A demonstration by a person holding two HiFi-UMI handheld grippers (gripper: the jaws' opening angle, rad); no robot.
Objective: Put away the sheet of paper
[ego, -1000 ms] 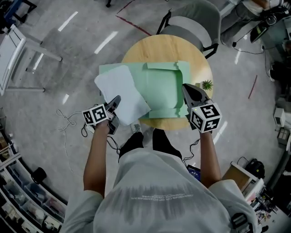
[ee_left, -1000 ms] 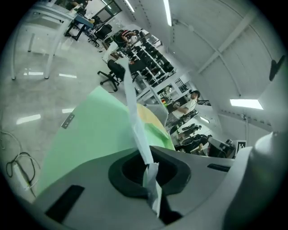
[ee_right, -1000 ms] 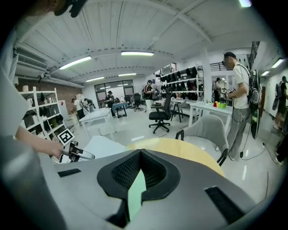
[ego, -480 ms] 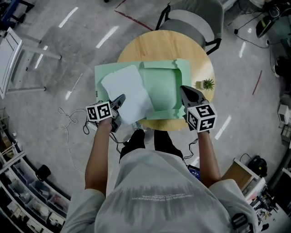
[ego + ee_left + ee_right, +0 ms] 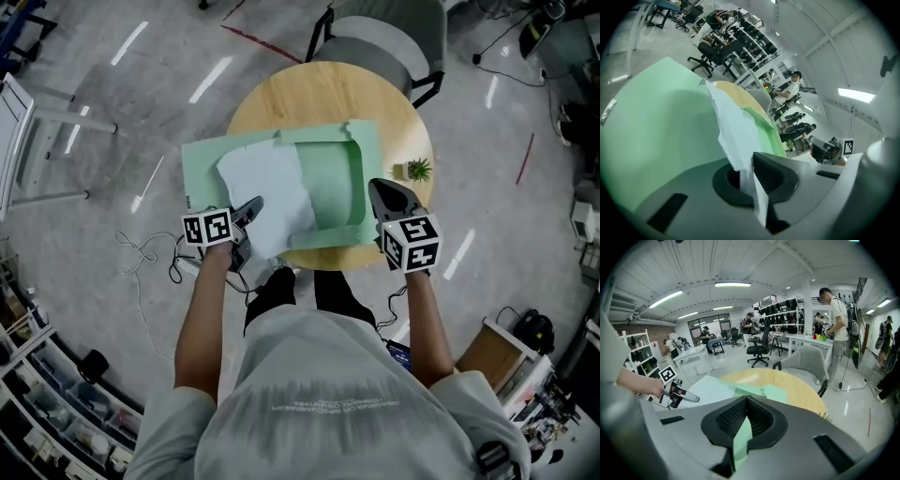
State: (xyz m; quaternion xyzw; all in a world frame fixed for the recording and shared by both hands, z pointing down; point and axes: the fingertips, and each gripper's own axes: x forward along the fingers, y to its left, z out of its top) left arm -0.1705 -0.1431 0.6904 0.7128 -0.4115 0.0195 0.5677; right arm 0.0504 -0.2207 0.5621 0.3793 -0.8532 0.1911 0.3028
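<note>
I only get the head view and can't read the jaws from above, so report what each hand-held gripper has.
Observer: The left hand-held gripper is shut on the white sheet of paper.
Operator: Now the right one.
Observer: The right hand-held gripper is shut on an edge of the green folder.
Operator: Say who's beyond the round table.
Observer: A person stands past it, side-on to that camera.
</note>
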